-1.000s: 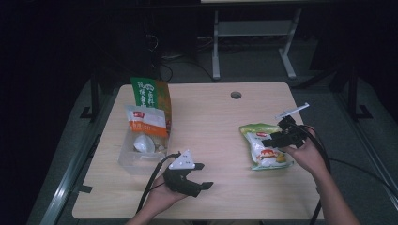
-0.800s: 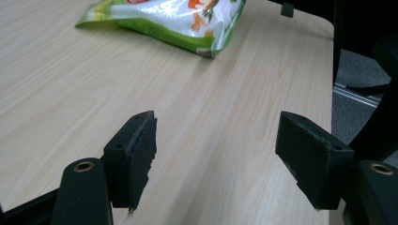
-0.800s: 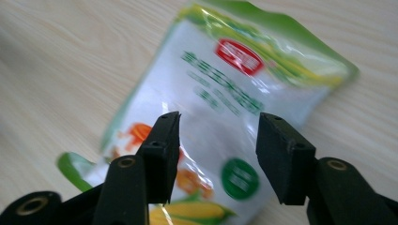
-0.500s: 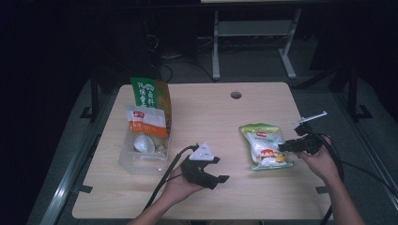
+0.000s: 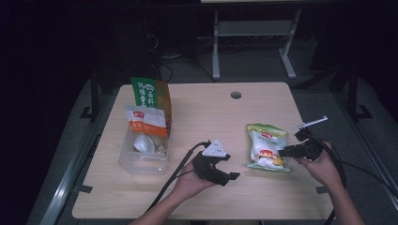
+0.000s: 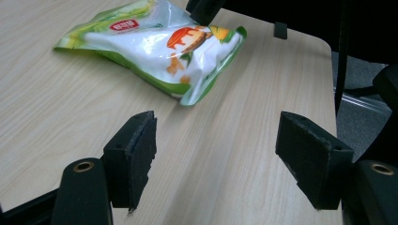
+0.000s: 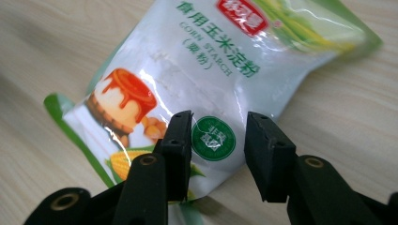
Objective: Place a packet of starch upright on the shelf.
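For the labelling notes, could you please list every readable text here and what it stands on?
"食用玉米淀粉": starch bag, green print.
"CORN STARCH": same bag, beneath.
"(粟粉)": same bag, beneath that.
Red logo at the bag's top and its round green seal: unreadable.
Green-orange bag and white pouch in the bin: too small to read.

Pouch (image 7: 206, 79): top and right corners cut off by the right gripper view's edge; bottom edge hidden behind the jaws. Tub (image 5: 141, 157), table's left edge: contents too small to identify, possibly a white bulb.
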Demonstrator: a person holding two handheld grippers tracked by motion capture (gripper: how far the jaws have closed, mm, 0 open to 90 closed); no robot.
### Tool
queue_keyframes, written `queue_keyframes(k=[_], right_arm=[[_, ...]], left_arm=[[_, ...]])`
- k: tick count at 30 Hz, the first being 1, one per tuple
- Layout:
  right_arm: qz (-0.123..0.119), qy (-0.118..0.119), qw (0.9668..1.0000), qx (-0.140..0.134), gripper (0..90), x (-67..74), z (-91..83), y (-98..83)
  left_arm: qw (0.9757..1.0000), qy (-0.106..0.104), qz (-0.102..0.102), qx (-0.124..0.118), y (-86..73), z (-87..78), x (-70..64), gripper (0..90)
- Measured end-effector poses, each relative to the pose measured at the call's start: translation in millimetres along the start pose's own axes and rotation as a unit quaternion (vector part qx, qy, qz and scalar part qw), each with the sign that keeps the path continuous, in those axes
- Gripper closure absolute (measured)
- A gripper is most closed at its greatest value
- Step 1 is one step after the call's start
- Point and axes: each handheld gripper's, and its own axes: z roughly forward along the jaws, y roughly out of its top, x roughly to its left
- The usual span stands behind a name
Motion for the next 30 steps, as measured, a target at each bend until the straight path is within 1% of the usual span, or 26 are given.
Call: queue_keyframes(k=[1, 3, 4, 7, 9, 11, 12, 15, 16, 17, 20, 22, 23, 24, 25, 28, 29, 30], right_arm=[[-0.003, 0.001, 1.0000, 0.001, 57.5, 0.3, -0.2, -0.9], [-0.005, -0.005, 0.9999, 0.009, 52.1, -0.1, -1.3, -0.1], [-0.006, -0.009, 0.9999, 0.010, 51.0, -1.6, -1.7, 0.7], [0.008, -0.017, 0.9998, 0.001, 47.8, -9.4, -2.7, 4.0], [0.026, -0.014, 0.9996, 0.002, 46.1, -16.5, -0.4, 7.6], [0.036, -0.013, 0.9992, 0.013, 45.1, -21.8, 5.5, 11.7], [0.036, -0.013, 0.9992, 0.014, 45.0, -23.3, 7.5, 12.9], [0.045, 0.000, 0.9988, 0.021, 44.6, -27.9, 15.7, 17.6], [0.045, 0.001, 0.9987, 0.026, 45.2, -29.7, 19.3, 18.6], [0.049, 0.001, 0.9985, 0.026, 47.7, -30.6, 22.3, 19.4], [0.057, 0.018, 0.9980, 0.021, 56.0, -32.9, 25.8, 20.8], [0.060, 0.027, 0.9976, 0.020, 59.5, -33.7, 27.8, 21.6], [0.067, 0.032, 0.9970, 0.022, 62.3, -33.8, 28.9, 22.4], [0.067, 0.036, 0.9969, 0.022, 65.1, -34.1, 29.9, 22.8], [0.070, 0.038, 0.9966, 0.024, 69.2, -33.1, 30.3, 23.3], [0.060, 0.042, 0.9969, 0.030, 85.2, -30.1, 30.0, 25.4], [0.055, 0.039, 0.9973, 0.031, 87.9, -28.8, 28.7, 26.0], [0.051, 0.038, 0.9975, 0.031, 88.4, -27.4, 27.5, 26.4]], left_arm=[[1.0000, 0.000, 0.001, -0.001, 0.2, 0.9, -0.1, 28.9], [1.0000, -0.001, -0.002, 0.000, 0.5, 2.8, 0.2, 28.9], [1.0000, -0.001, -0.002, 0.001, 0.5, 3.1, 0.4, 28.9], [1.0000, 0.000, -0.004, 0.001, 0.7, 4.1, 1.5, 28.9], [1.0000, 0.000, -0.007, 0.001, 0.9, 4.7, 3.0, 28.9], [1.0000, 0.000, -0.009, 0.001, 1.1, 5.9, 4.7, 28.8], [1.0000, -0.001, -0.010, 0.002, 1.2, 6.6, 5.7, 28.9], [0.9999, -0.002, -0.012, 0.005, 1.5, 9.3, 8.5, 28.9], [0.9999, -0.003, -0.014, 0.004, 1.7, 10.4, 9.0, 28.8], [0.9999, -0.003, -0.014, 0.006, 2.2, 11.0, 9.8, 28.8], [0.9999, -0.003, -0.014, 0.007, 3.9, 12.9, 11.6, 28.8], [0.9998, -0.004, -0.016, 0.007, 5.4, 14.7, 13.1, 28.8], [0.9998, -0.004, -0.018, 0.008, 6.2, 15.7, 13.5, 28.8], [0.9999, -0.004, -0.014, 0.009, 7.0, 16.4, 14.4, 28.8], [0.9998, -0.003, -0.017, 0.009, 7.9, 17.3, 14.5, 28.8], [0.9998, -0.003, -0.018, 0.008, 9.0, 18.9, 15.5, 28.8], [0.9998, -0.003, -0.018, 0.008, 9.2, 19.2, 15.8, 28.8], [0.9998, -0.004, -0.018, 0.009, 9.3, 19.7, 16.4, 28.8]])
